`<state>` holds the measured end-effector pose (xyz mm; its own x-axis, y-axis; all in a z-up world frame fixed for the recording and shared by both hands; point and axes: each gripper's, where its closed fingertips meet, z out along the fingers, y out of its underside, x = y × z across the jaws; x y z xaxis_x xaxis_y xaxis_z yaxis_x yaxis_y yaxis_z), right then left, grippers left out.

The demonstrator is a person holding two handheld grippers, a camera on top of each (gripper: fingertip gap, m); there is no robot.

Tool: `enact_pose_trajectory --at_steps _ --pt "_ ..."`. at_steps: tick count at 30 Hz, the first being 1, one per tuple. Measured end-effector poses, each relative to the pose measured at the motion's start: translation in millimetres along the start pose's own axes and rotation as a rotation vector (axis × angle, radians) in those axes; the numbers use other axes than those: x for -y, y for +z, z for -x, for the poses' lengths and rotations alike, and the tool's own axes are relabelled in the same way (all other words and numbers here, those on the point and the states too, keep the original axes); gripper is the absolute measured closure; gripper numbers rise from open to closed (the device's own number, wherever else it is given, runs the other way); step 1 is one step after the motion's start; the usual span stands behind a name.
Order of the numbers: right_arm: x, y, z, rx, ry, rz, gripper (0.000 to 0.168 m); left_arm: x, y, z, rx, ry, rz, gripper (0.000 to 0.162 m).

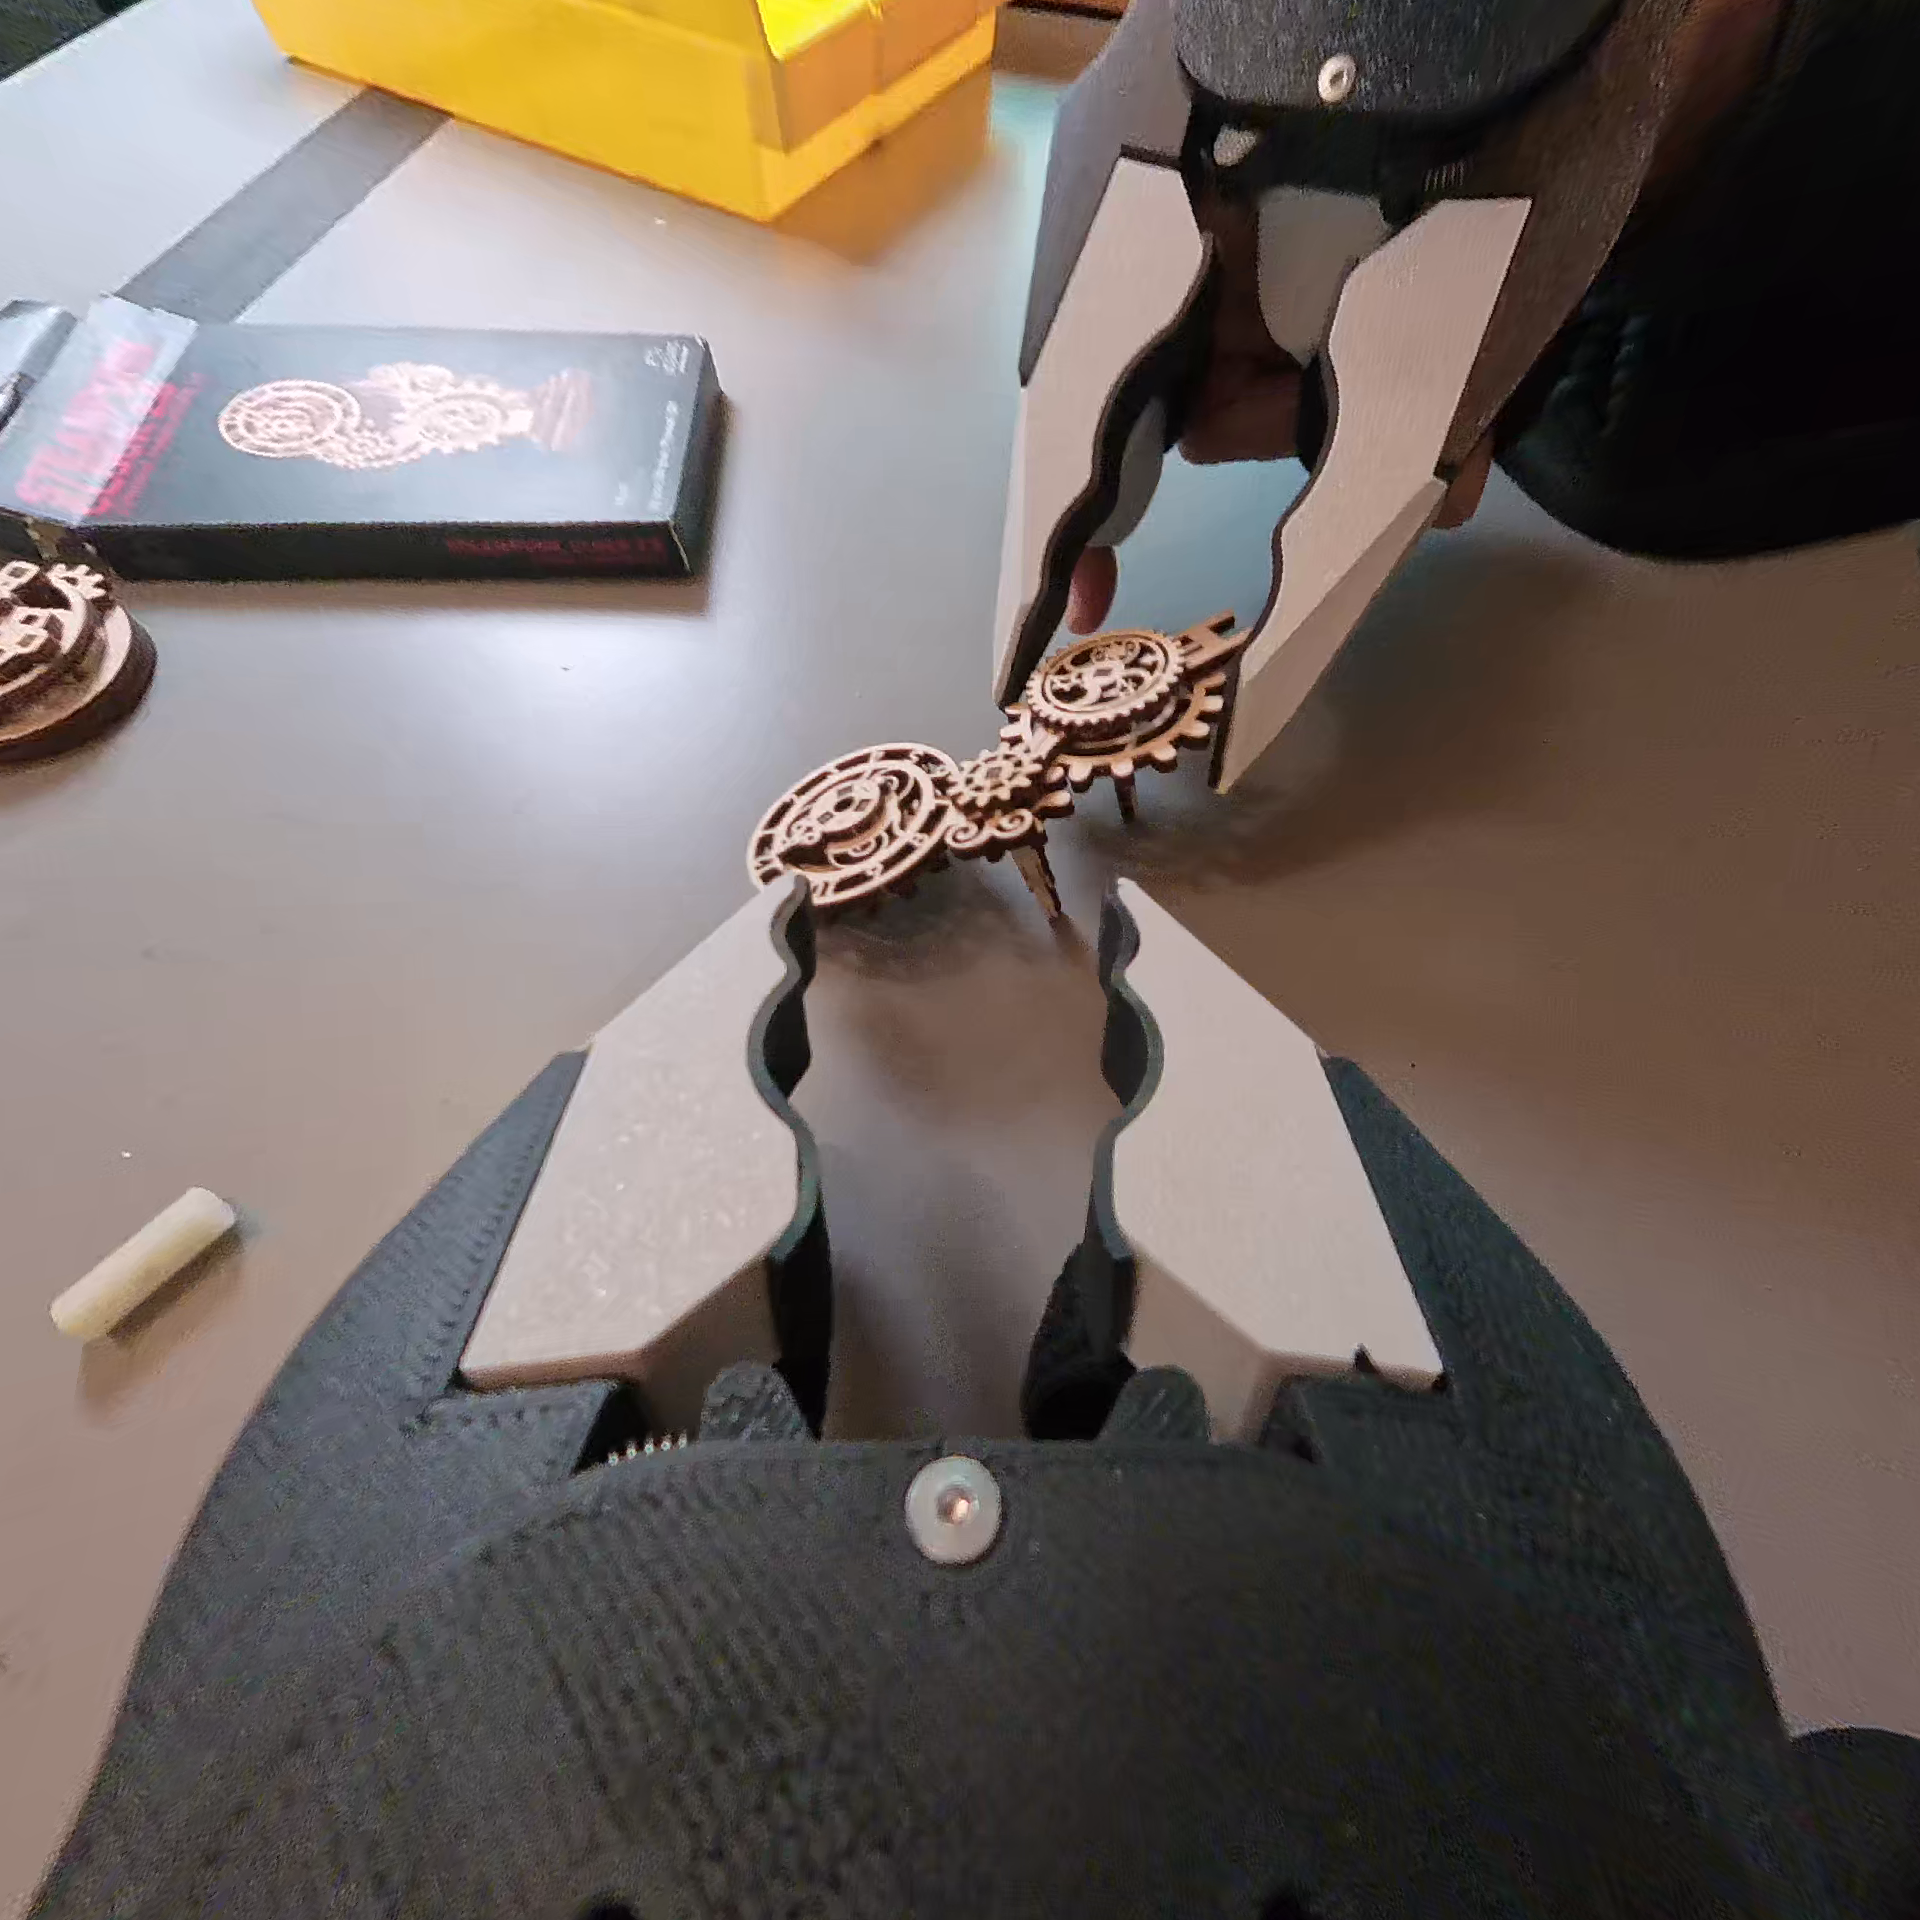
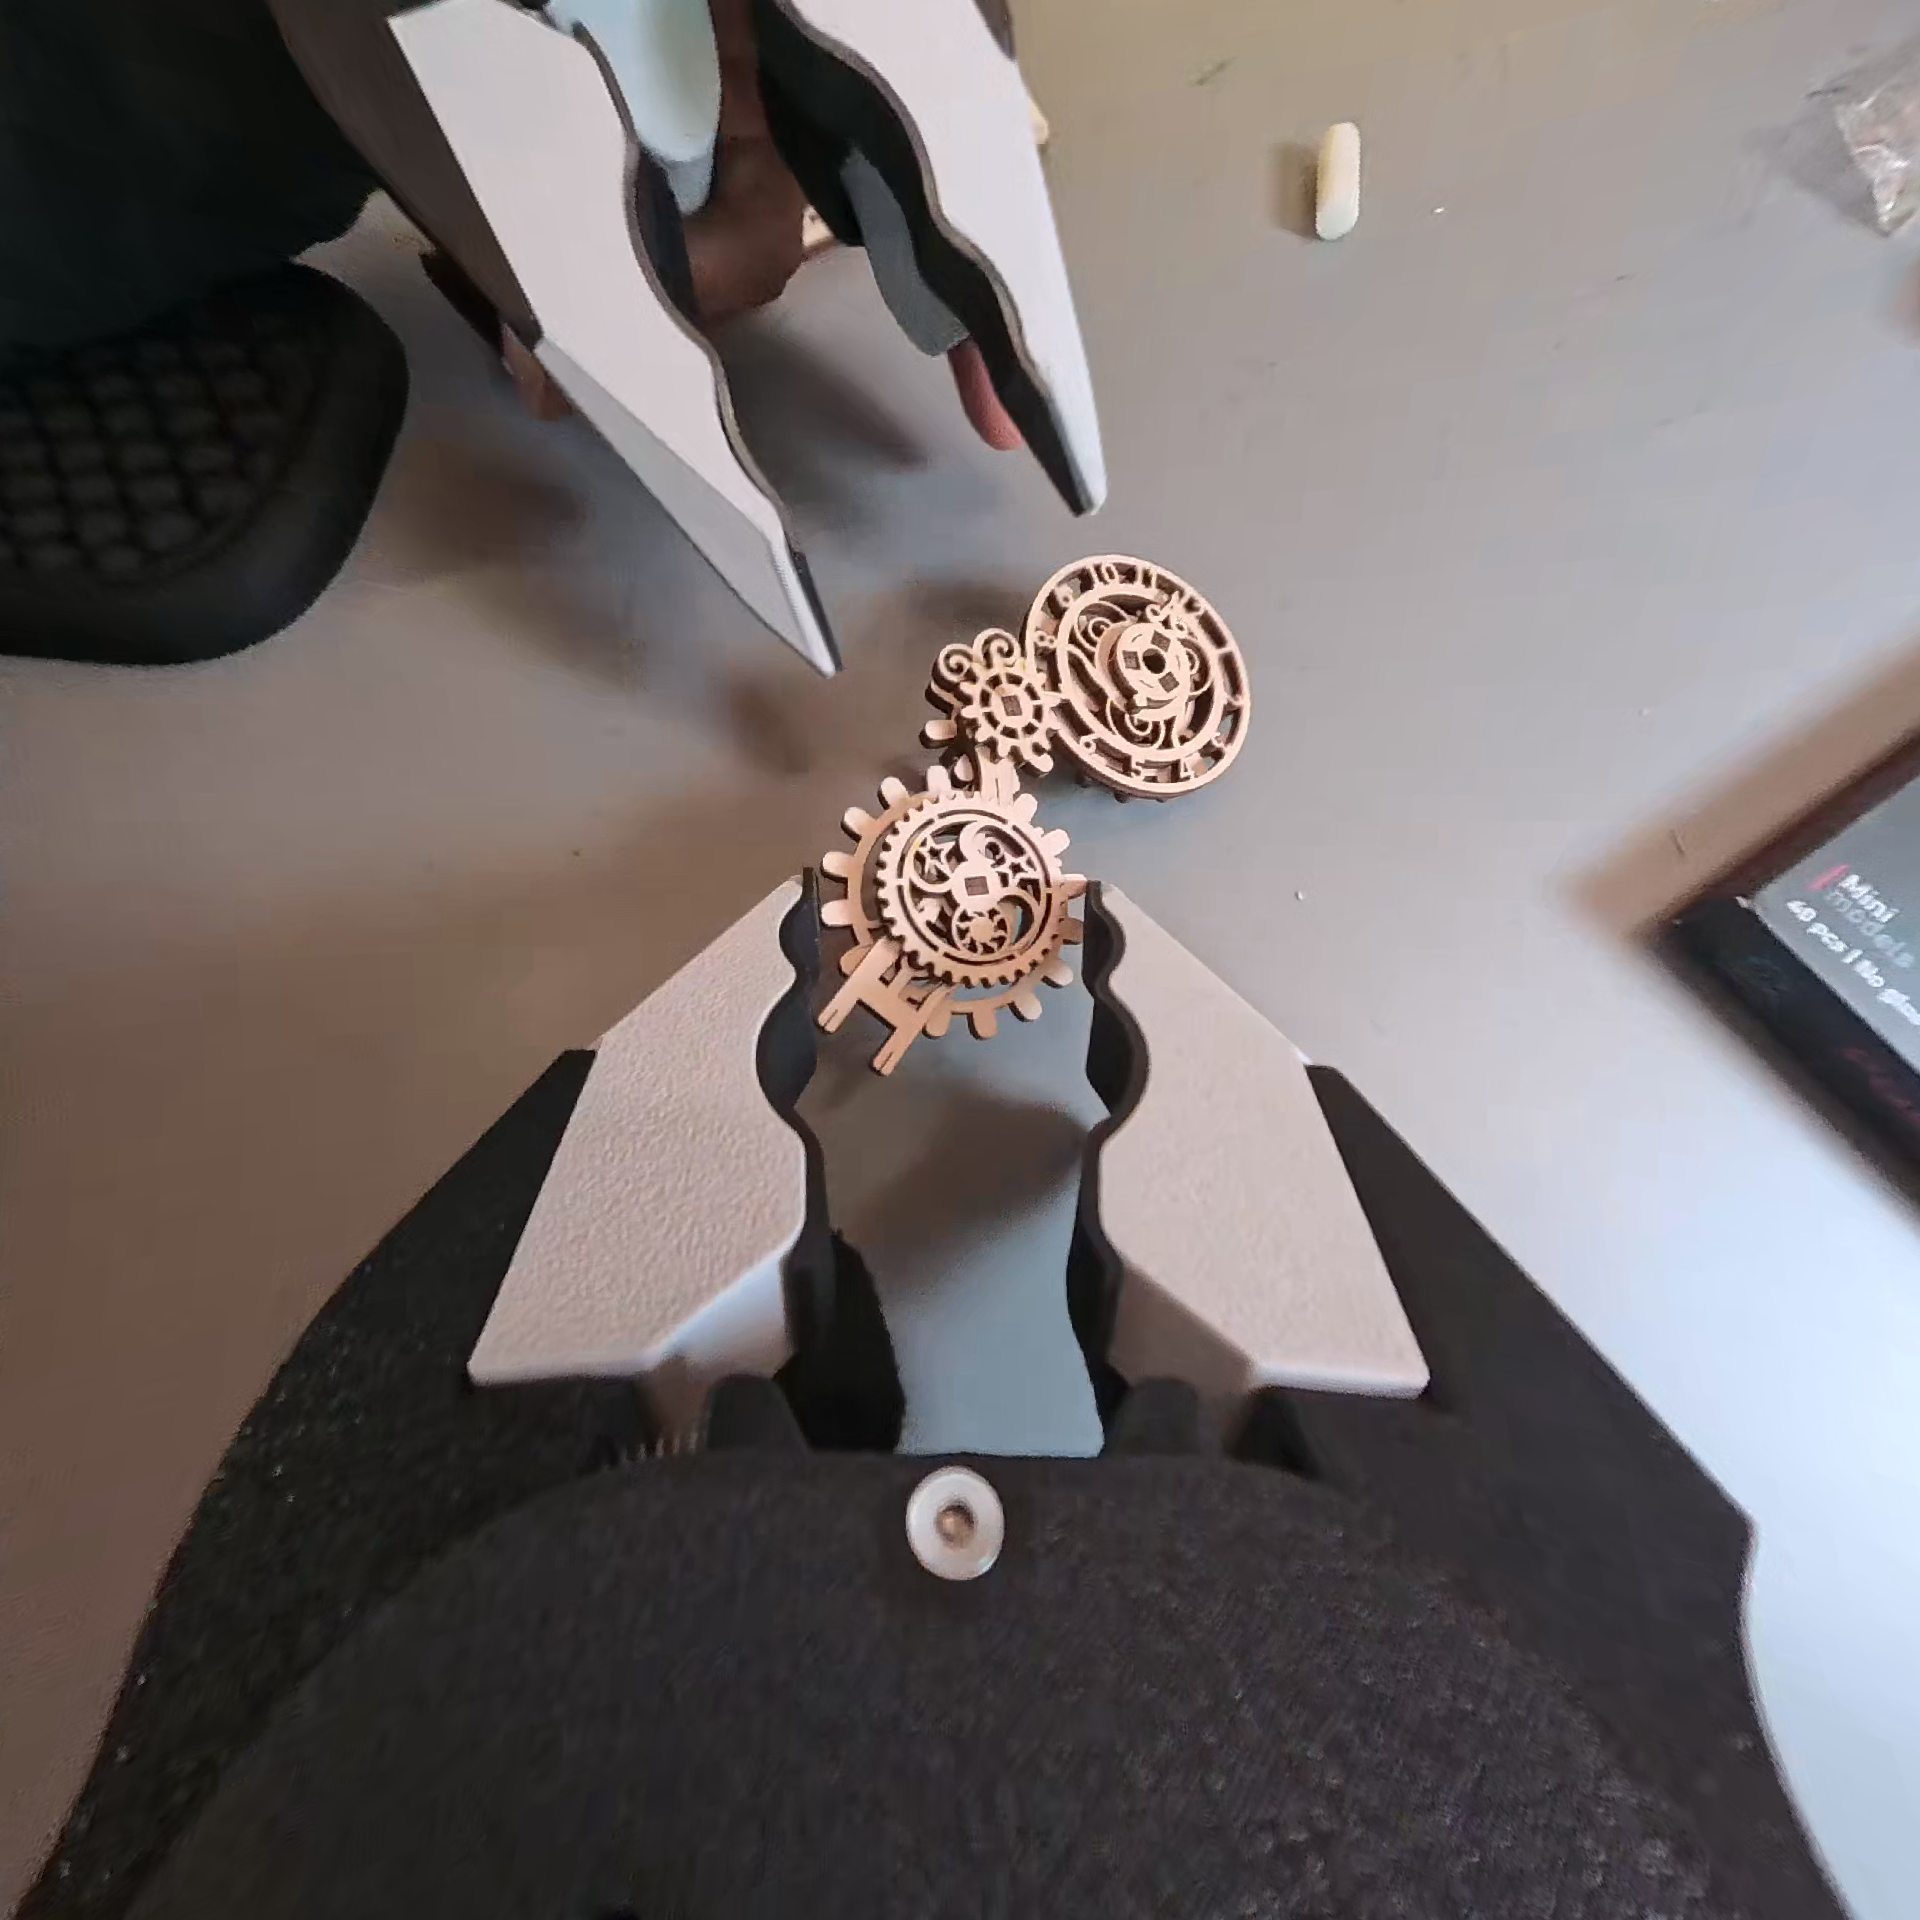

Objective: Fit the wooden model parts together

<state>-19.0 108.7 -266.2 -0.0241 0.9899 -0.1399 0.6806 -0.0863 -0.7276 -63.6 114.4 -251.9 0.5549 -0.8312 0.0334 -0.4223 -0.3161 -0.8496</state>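
The right tool (image 2: 945, 894) has its jaws set narrowly about the toothed-wheel end of the wooden gear model (image 2: 1023, 800), the fingertips (image 2: 1107, 914) touching or just beside the wheel's rim; whether they truly pinch it I cannot tell. The left tool (image 1: 951, 899) stands open and empty, with the model's round dial end just beyond its left fingertip.

The model lies on the grey bench (image 1: 416, 935) as one long piece: dial, small cog, then the big toothed wheel, with thin pegs reaching down to the bench. Its long axis runs between the two tools, one end toward each. So the left tool is nearer the dial, the right nearer the wheel.

Well off to the left sit a black box (image 1: 395, 447), a yellow box (image 1: 644, 94), a pale stick (image 1: 140, 1262) and another round wooden part (image 1: 52, 655).
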Motion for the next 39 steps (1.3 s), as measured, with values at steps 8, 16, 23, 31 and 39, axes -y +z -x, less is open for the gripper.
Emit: enact_pose_trajectory --at_steps 8,16,23,31,39 --pt "5.3 -16.7 -16.0 -0.081 -0.001 -0.049 0.11 9.2 -9.5 24.2 0.318 0.048 -0.076 0.117" --pt "81.2 -88.4 -46.7 -0.245 0.004 -0.428 0.109 51.0 -75.3 57.5 0.57 -0.073 -0.368 0.135" --pt "103.2 -77.7 -79.6 -0.337 -0.054 -0.522 0.145 46.1 -115.3 79.7 0.733 -0.119 -0.491 0.162" --pt "79.4 -68.8 -94.1 -0.482 -0.055 -0.657 0.168 42.9 -106.1 71.0 0.722 -0.087 -0.503 0.162" --pt "88.3 -95.0 -82.2 -0.604 -0.177 -0.708 0.168 45.0 -100.2 67.4 0.719 -0.068 -0.478 0.162"
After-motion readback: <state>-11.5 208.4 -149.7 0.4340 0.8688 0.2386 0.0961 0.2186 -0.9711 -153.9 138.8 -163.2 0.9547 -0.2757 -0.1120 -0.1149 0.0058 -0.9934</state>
